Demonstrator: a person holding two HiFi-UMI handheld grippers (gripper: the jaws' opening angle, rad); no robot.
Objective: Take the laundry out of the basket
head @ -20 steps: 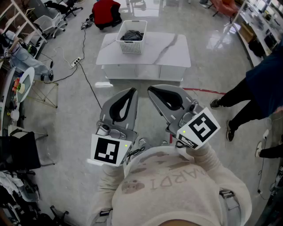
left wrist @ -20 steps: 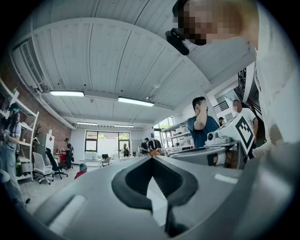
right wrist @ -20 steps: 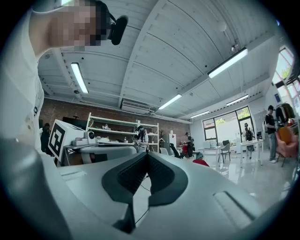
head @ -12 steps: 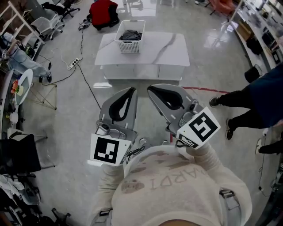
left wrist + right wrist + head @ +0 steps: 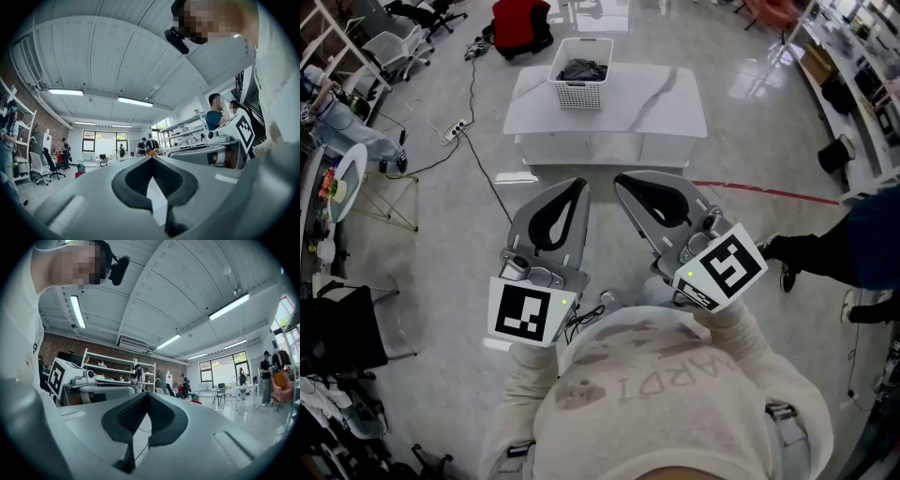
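Observation:
A white slatted laundry basket [image 5: 581, 82] stands on the far left part of a low white marble-top table [image 5: 661, 103], well ahead of me. Dark grey laundry [image 5: 582, 68] lies bunched inside it. Both grippers are held close to my chest, far short of the table and pointing toward it. My left gripper [image 5: 579, 186] is shut with nothing in it, and my right gripper [image 5: 620, 181] is likewise shut and empty. In the left gripper view the left gripper [image 5: 151, 158] points out over the room, as does the right gripper [image 5: 147, 394] in its own view; neither shows the basket.
A red bag [image 5: 521, 22] lies on the floor behind the table. A power strip and black cable [image 5: 456, 133] run across the floor at left. A person's dark legs [image 5: 825, 251] are at the right edge. Chairs and shelves line the left side.
The person at the right has moved further right, mostly out of view. Both grippers stay shut in the same pose; the view has shifted slightly.

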